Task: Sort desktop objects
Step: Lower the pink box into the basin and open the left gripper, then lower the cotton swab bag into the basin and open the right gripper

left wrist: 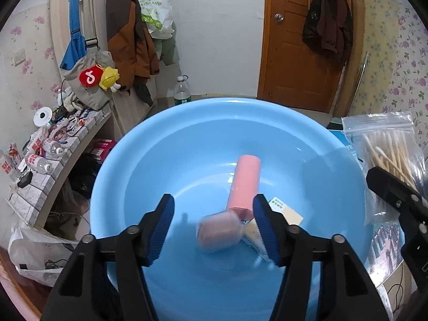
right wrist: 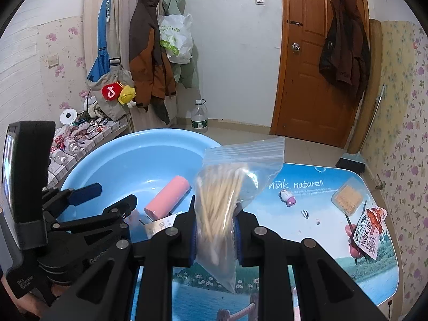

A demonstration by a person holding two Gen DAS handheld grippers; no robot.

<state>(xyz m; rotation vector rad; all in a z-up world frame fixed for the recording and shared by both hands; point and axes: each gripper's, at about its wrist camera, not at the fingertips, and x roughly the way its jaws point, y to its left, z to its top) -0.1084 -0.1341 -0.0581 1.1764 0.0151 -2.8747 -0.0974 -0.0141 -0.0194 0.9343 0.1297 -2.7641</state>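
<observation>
Two tools: the left tool (left wrist: 213,228) hangs over the blue basin (left wrist: 139,160), the right tool (right wrist: 215,236) just beside the basin's near right rim.
Left tool: released, jaws apart, nothing pressed between the pads; a small pink case (left wrist: 218,231) shows blurred below the gap, apparently dropping or just landed in the basin.
Right tool: clenched on a clear bag of cotton swabs (right wrist: 222,203), pinched low on the bag, the zip end standing up above the jaws.
Basin contents: a pink tube (left wrist: 244,182) lying on the bottom, a yellowish box (left wrist: 255,234) and a card (left wrist: 286,212) beside it near the right jaw.
Table: the basin sits at its left end; a small pink toy (right wrist: 287,198) near the middle; a flat pack of toothpicks (right wrist: 347,196) and a snack packet (right wrist: 370,230) toward the right edge, still unsorted.
Step, as I judge it: the bag goes into the basin next.
Risk, bag: the grip is on thin slack plastic; a quick swing could let it slide out short of the rim.
Risk, tools: the two stand close together; moving the right one across while the left hangs there could knock them.
Risk, basin: a push on the rim could shift it toward the table's left edge.
</observation>
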